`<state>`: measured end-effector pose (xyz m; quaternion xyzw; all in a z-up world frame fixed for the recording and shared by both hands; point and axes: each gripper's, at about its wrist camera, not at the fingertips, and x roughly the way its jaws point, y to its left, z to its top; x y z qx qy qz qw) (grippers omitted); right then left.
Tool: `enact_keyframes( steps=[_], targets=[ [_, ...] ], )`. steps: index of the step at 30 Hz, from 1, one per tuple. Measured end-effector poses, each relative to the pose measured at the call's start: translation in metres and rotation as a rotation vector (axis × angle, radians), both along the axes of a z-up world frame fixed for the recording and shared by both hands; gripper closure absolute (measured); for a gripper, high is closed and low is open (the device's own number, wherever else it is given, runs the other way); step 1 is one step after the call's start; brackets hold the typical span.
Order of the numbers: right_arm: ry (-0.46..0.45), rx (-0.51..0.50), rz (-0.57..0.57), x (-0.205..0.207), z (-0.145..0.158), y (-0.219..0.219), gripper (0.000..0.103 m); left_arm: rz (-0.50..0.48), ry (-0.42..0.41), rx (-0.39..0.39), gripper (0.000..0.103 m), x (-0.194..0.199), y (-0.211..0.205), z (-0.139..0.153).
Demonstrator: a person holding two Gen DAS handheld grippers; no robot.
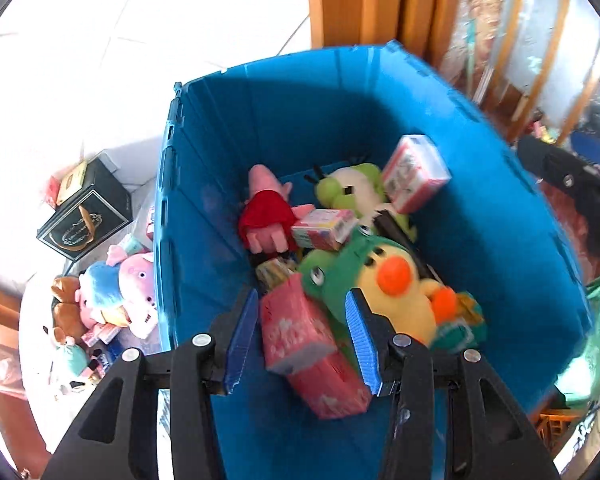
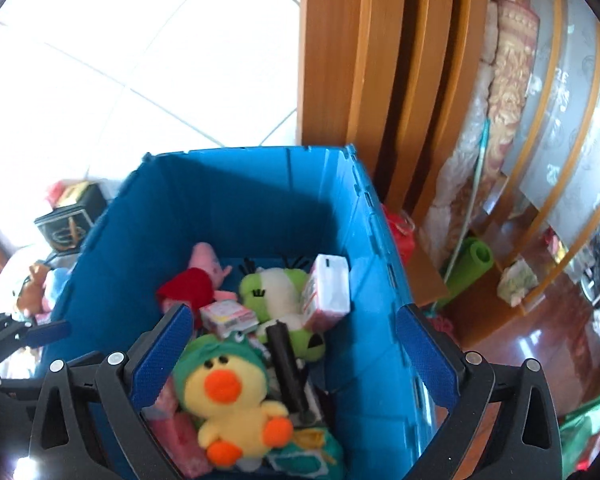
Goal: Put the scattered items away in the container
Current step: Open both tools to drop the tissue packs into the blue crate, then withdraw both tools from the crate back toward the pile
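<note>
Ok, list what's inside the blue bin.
In the blue bin: yellow duck plush, pink pig plush, green-white plush, white box, pink packet, black tube. Anything beneath the pile is covered.

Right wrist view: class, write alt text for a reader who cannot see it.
The open right gripper hovers empty over a blue plastic crate holding a yellow duck plush in a green hood, other soft toys and small boxes.

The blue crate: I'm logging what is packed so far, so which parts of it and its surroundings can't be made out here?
- Crate floor, both views: buried under toys.
- Pink box, left wrist view: blurred print, unreadable.
- Black rod, right wrist view: lower end hidden among toys.
- Floor toys, left wrist view: partly behind the crate wall.
</note>
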<state>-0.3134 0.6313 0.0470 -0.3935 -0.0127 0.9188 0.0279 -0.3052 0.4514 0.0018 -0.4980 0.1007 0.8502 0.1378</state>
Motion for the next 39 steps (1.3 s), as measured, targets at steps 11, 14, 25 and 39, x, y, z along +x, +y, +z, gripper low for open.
enact_keyframes(
  steps=[11, 14, 25, 39],
  targets=[
    [0.073, -0.04, -0.161, 0.121, 0.004, -0.032, 0.0, -0.197, 0.048, 0.086, 0.058, 0.105, -0.063, 0.01],
    [0.08, -0.037, -0.202, 0.153, 0.002, -0.054, 0.0, -0.208, 0.087, 0.088, 0.058, 0.13, -0.099, 0.011],
    [0.067, -0.099, -0.097, 0.195, -0.013, -0.183, 0.0, -0.067, 0.13, 0.073, 0.058, 0.167, -0.225, -0.004],
    [0.013, -0.168, 0.311, 0.125, -0.039, -0.325, 0.0, 0.312, 0.103, 0.018, 0.058, 0.143, -0.344, -0.03]
  ],
)
